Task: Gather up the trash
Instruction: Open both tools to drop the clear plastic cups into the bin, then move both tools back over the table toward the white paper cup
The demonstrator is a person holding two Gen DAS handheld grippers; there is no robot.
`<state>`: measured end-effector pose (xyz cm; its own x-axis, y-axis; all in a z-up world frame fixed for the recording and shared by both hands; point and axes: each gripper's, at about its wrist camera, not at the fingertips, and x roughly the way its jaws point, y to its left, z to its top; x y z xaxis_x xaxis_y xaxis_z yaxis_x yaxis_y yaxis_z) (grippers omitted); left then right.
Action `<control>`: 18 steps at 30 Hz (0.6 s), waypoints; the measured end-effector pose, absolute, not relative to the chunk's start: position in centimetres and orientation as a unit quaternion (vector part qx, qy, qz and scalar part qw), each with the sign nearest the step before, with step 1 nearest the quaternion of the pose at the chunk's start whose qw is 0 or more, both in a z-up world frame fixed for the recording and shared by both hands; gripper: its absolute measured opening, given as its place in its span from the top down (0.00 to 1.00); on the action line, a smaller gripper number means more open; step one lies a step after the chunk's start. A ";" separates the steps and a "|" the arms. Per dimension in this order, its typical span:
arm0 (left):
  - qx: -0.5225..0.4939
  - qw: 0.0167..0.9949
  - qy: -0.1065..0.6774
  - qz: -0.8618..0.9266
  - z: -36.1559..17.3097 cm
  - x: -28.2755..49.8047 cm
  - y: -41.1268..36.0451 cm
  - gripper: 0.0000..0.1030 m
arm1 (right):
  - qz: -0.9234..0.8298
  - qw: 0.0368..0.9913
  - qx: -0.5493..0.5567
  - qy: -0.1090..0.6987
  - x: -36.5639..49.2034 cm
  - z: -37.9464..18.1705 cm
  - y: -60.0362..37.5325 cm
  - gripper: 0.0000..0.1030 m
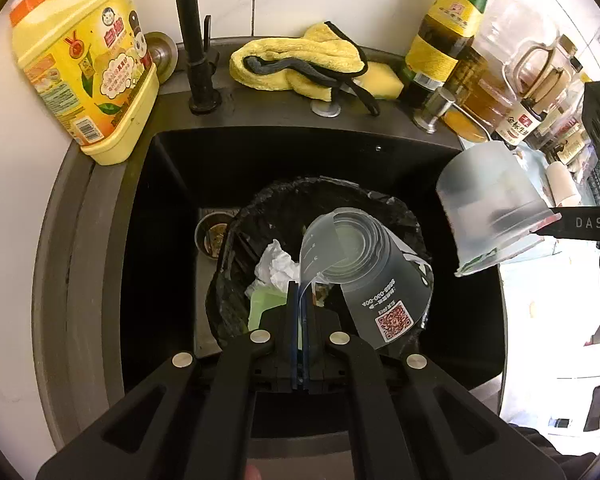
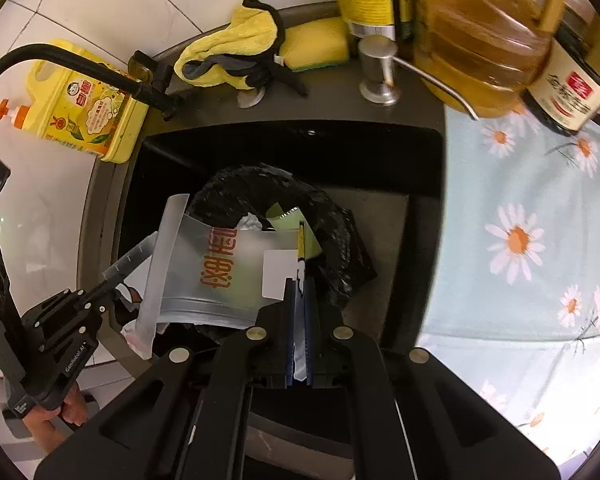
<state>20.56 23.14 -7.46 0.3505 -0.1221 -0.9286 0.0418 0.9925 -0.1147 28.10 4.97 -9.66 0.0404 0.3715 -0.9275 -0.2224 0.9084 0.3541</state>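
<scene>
A bin lined with a black bag (image 1: 260,208) stands in the black sink (image 1: 168,216); crumpled white paper (image 1: 276,264) and green scraps lie inside. My left gripper (image 1: 300,292) is shut on the rim of a frosted plastic cup (image 1: 364,276), held tilted over the bin. My right gripper (image 2: 299,288) is shut on the rim of a second frosted cup with orange lettering (image 2: 220,268), also above the bag (image 2: 332,216). In the left wrist view that second cup (image 1: 496,208) hangs at the right, over the sink's edge. The left gripper's body (image 2: 60,332) shows at the right wrist view's lower left.
A yellow detergent bottle (image 1: 88,64), black faucet (image 1: 192,36), yellow cloth (image 1: 296,60) and sponge (image 1: 384,80) sit behind the sink. Oil and sauce bottles (image 2: 480,28) stand at the back right. A daisy-print cloth (image 2: 532,240) covers the counter at right. A drain (image 1: 212,236) is left of the bin.
</scene>
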 end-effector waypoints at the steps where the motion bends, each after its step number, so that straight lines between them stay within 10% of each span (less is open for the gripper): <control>1: -0.035 0.819 0.570 -0.050 -7.7 20.8 23.3 1.00 | 0.207 0.718 0.056 0.663 28.2 -9.8 5.3 0.95; 13: -0.042 0.803 0.592 -0.053 -9.5 22.9 24.1 0.92 | 0.215 0.704 0.073 0.673 30.0 -10.6 6.9 0.70; 18: -0.033 0.800 0.596 -0.058 -9.7 22.8 23.3 0.59 | 0.207 0.705 0.081 0.673 29.5 -10.7 5.9 0.69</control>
